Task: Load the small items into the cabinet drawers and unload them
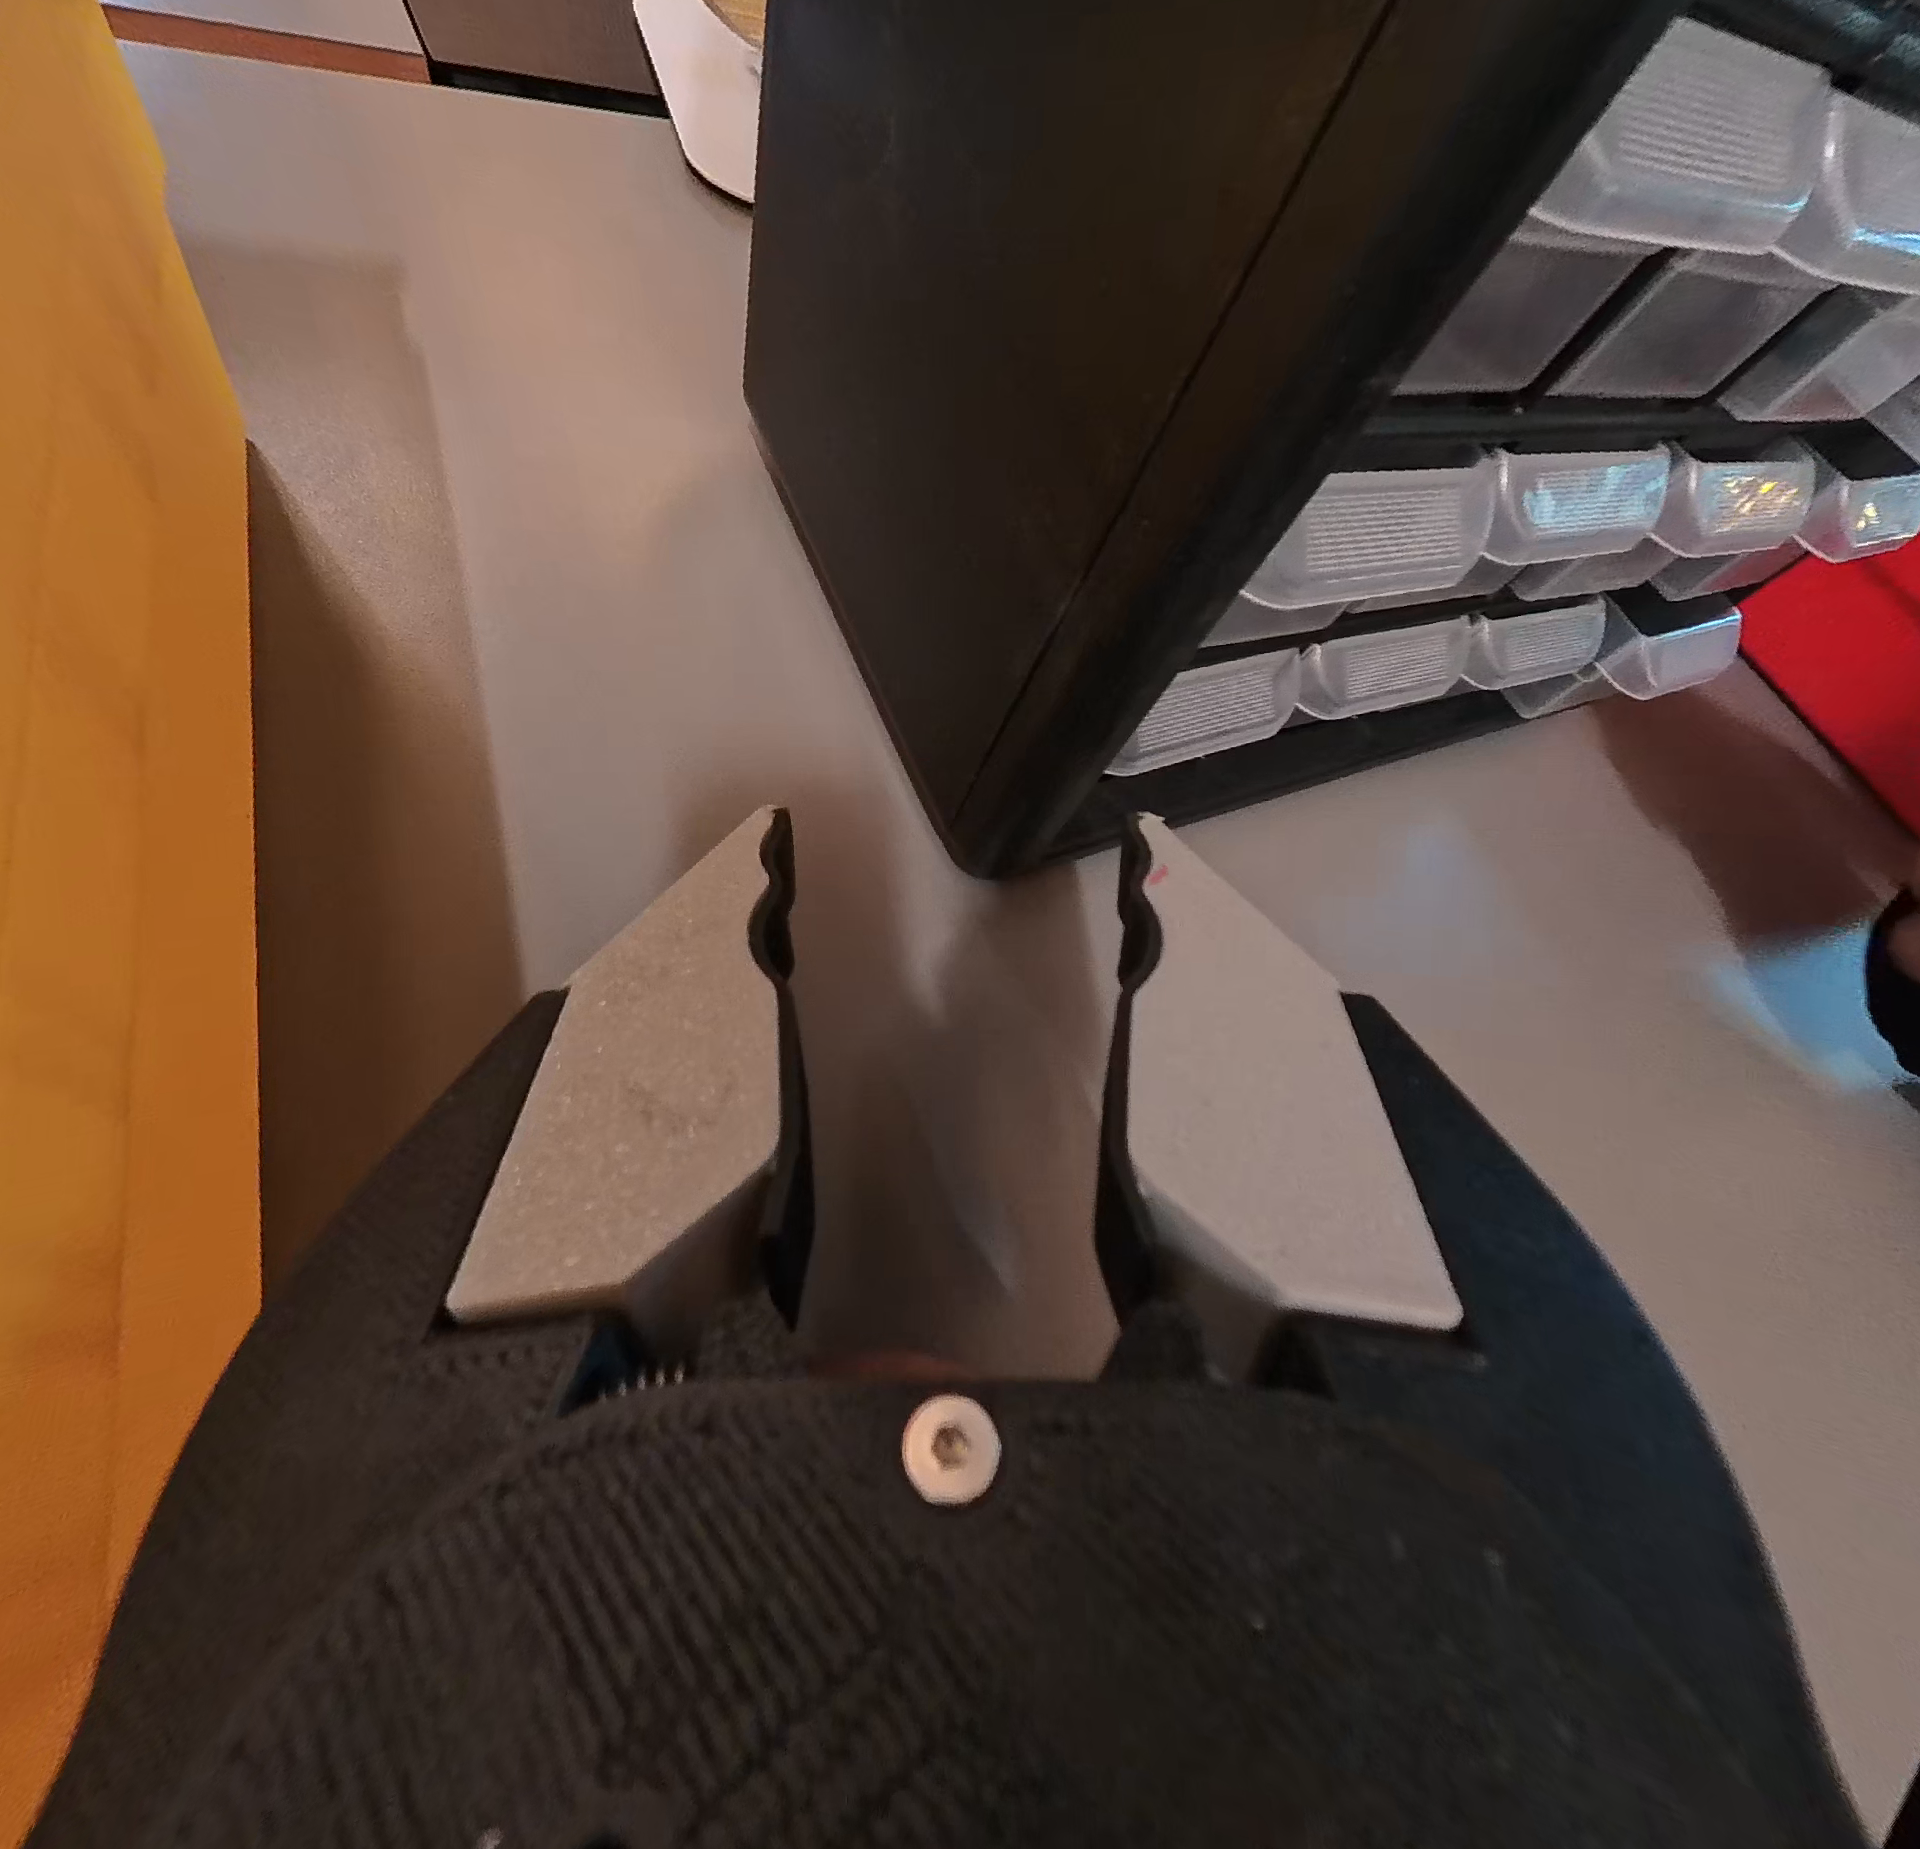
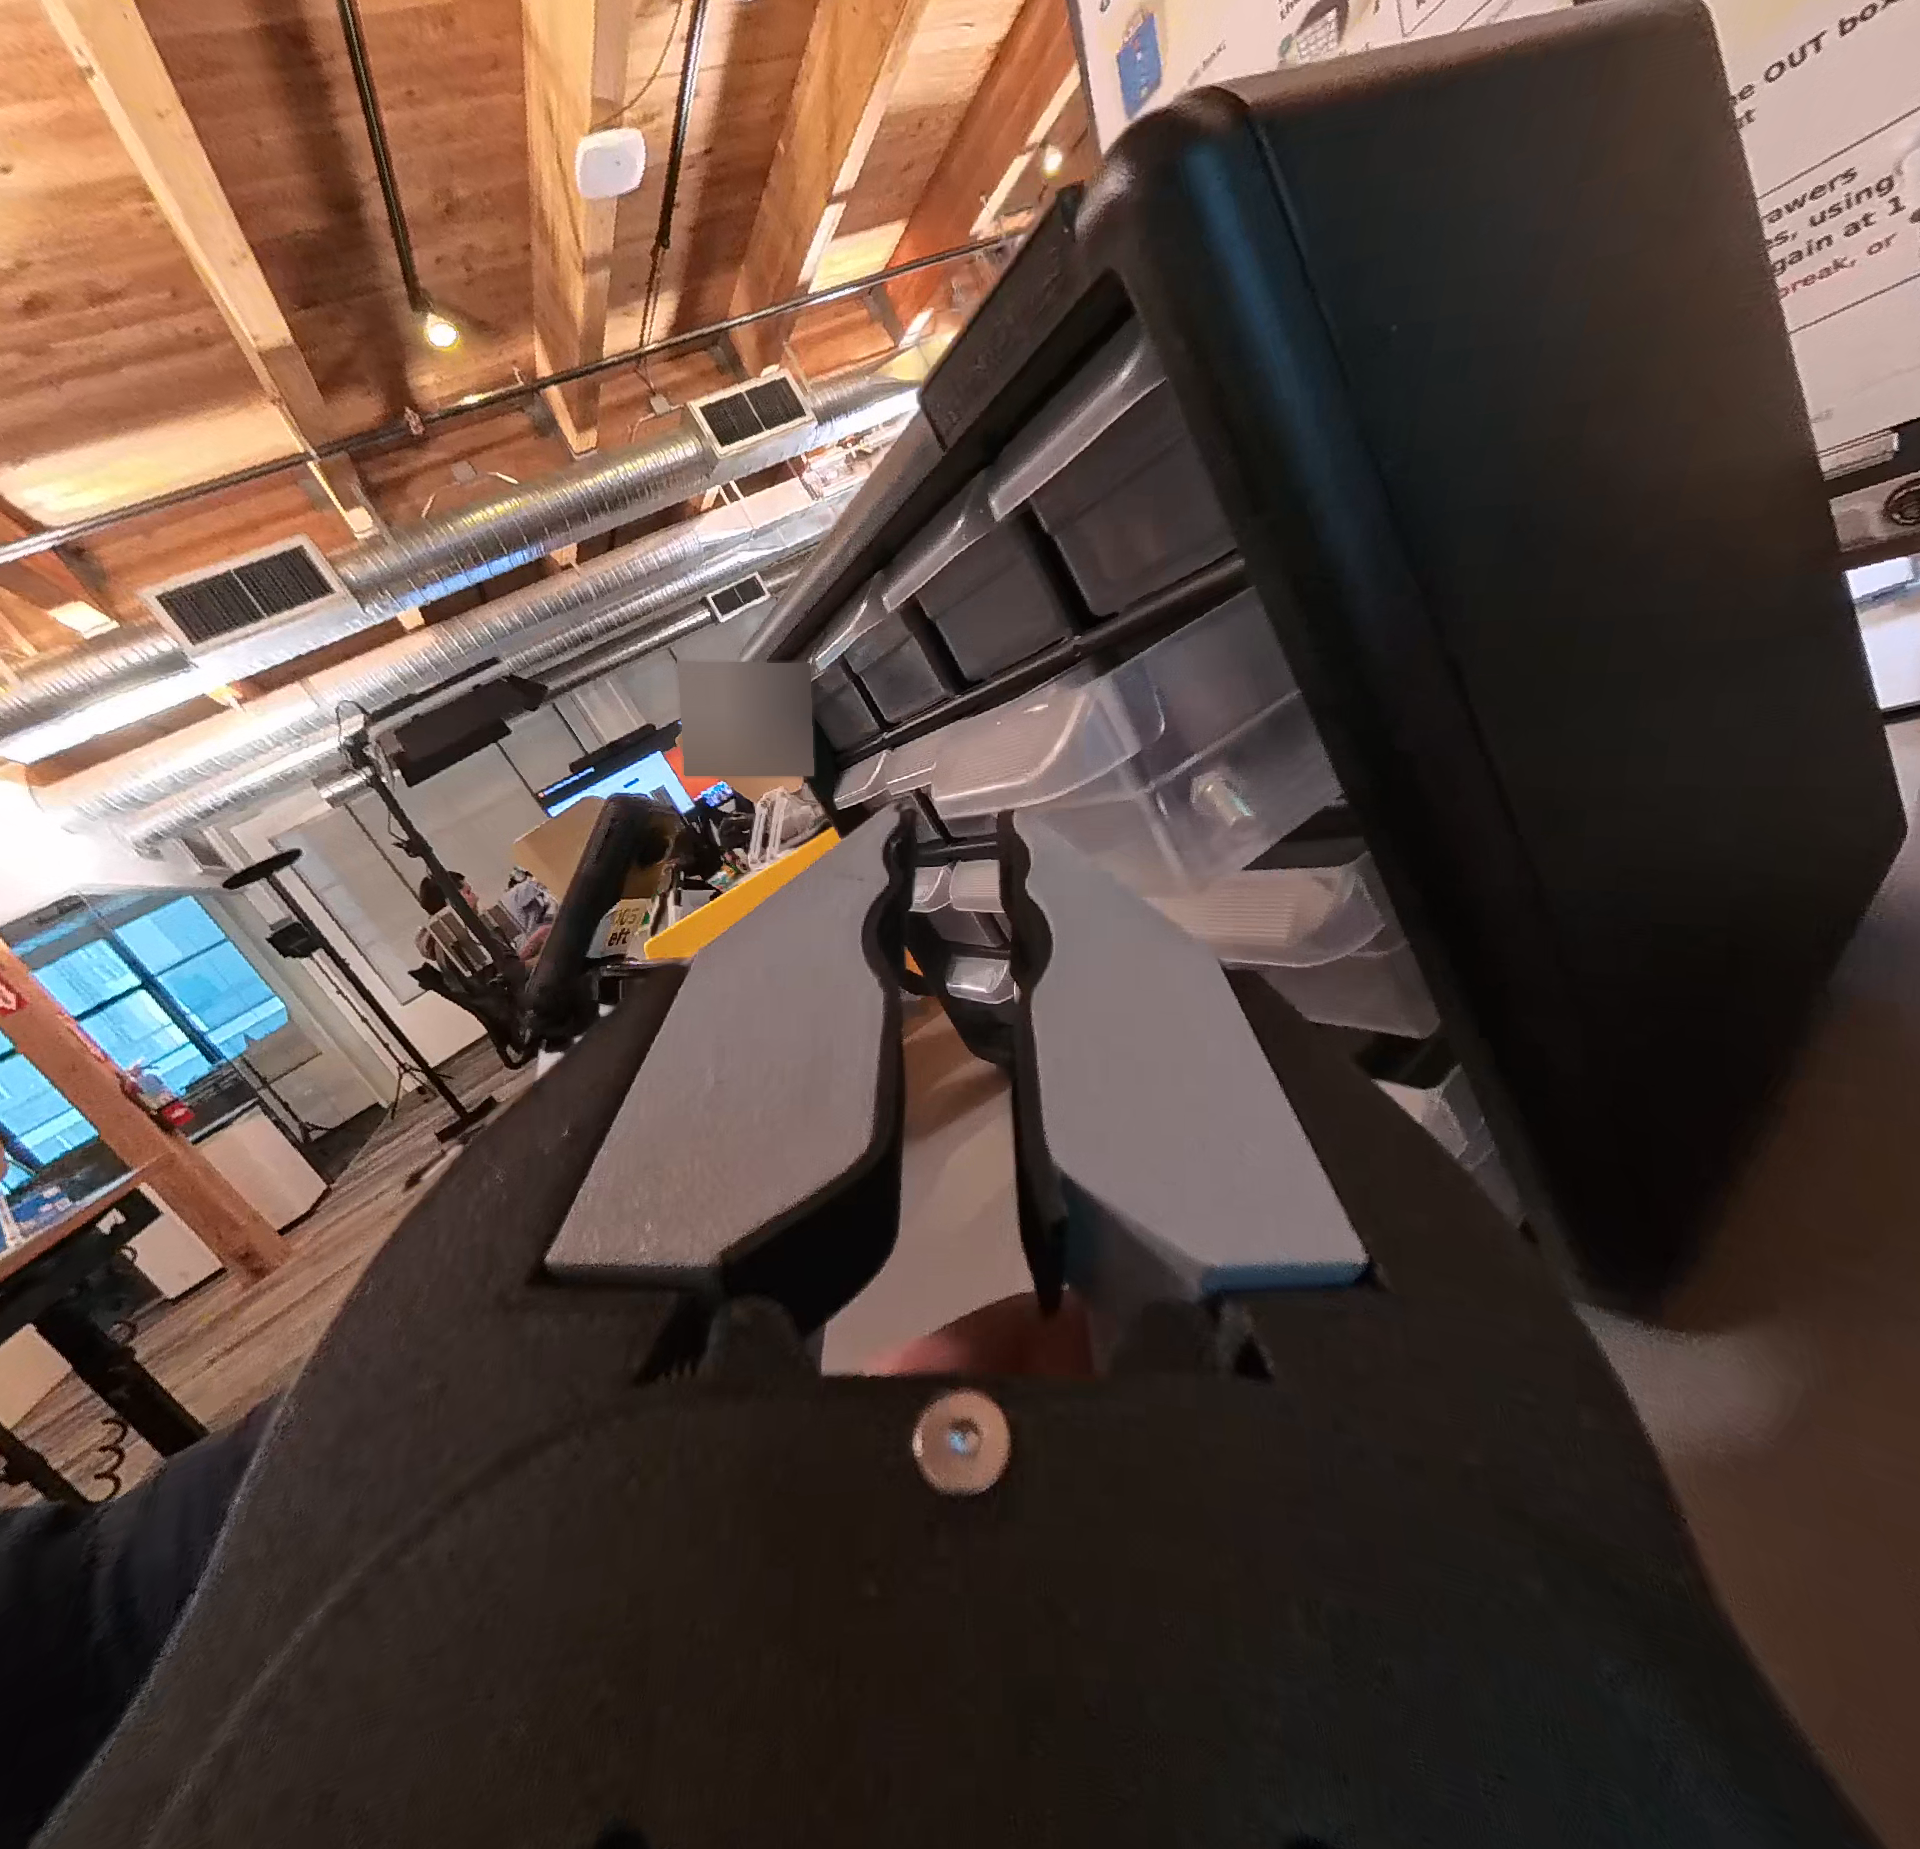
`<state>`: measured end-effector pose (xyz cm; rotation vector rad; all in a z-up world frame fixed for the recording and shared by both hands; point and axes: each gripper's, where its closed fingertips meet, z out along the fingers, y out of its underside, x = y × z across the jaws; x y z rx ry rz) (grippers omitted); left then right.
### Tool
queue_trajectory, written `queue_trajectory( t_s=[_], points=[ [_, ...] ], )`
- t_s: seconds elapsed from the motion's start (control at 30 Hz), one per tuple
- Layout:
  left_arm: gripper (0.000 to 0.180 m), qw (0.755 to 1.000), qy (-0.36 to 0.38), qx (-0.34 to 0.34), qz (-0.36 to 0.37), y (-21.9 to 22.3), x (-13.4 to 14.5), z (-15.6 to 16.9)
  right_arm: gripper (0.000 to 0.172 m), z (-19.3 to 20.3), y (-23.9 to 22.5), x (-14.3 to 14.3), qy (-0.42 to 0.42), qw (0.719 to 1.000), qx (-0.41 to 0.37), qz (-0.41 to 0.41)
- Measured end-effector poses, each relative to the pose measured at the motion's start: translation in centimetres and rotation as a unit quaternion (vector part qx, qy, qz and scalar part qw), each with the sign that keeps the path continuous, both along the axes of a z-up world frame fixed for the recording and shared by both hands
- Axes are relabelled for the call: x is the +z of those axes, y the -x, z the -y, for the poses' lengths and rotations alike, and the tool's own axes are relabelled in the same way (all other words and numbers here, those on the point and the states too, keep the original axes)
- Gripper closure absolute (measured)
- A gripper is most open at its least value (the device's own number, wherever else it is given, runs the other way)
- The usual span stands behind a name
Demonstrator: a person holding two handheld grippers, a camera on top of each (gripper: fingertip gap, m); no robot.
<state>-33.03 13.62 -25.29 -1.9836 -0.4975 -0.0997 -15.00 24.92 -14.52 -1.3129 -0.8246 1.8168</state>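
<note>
The black cabinet (image 1: 1039, 293) stands on the grey table (image 1: 1455, 968), with rows of clear drawers (image 1: 1382, 532) on its front. My left gripper (image 1: 956, 833) is open and empty, its fingertips on either side of the cabinet's lower front corner without touching it. In the right wrist view the cabinet (image 2: 1558, 656) looks tilted. One clear drawer (image 2: 1143, 750) sticks out a little and has a metal bolt (image 2: 1221, 797) inside. My right gripper (image 2: 956, 838) is just below that drawer's handle with its jaws only a narrow gap apart. Farther drawer handles show through the gap, and nothing is pressed between the pads.
A yellow bin wall (image 1: 94, 656) rises close on the left, and it also shows in the right wrist view (image 2: 748, 911). A red box (image 1: 1839, 677) sits right of the cabinet. A white stand base (image 1: 696, 74) is behind it. A poster (image 2: 1818, 189) hangs behind the cabinet. The tips of one gripper are about 25 cm away from the tips of the other.
</note>
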Motion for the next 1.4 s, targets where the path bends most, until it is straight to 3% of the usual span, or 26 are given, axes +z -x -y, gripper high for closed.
queue_trajectory(
  t_s=[0.4, 0.63, 0.73, 0.9, 1.1, 1.27, 1.4],
  points=[
    [0.119, 1.0, -0.001, 0.0, 0.003, 0.0, 0.0, 0.0, 0.156, 1.2, -1.0, -0.1, -0.016, 1.0, 0.024, 0.006],
    [0.119, 1.0, 0.0, -0.002, 0.004, 0.0, 0.0, 0.0, 0.141, 2.5, -3.2, -0.3, -0.099, 0.99, 0.007, 0.1],
    [0.119, 1.0, 0.007, -0.006, -0.003, -0.2, -0.2, -0.1, 0.151, 2.4, -2.5, -0.7, -0.123, 0.985, 0.015, 0.124],
    [0.119, 1.0, -0.007, -0.002, 0.008, 0.0, 0.1, 0.0, 0.147, 2.8, -1.3, -1.0, -0.086, 0.989, 0.039, 0.118],
    [0.119, 1.0, -0.002, -0.008, 0.007, -0.2, 0.0, 0.0, 0.146, 2.6, -2.4, -1.7, -0.099, 0.983, 0.039, 0.151],
    [0.119, 1.0, -0.006, -0.007, 0.012, -0.1, 0.0, 0.0, 0.149, 2.0, -4.8, 0.9, -0.182, 0.961, 0.031, 0.205],
    [0.119, 1.0, 0.0, -0.01, 0.008, -0.2, -0.1, -0.1, 0.155, 0.0, -4.4, 4.2, -0.295, 0.913, -0.001, 0.283]
  ],
)
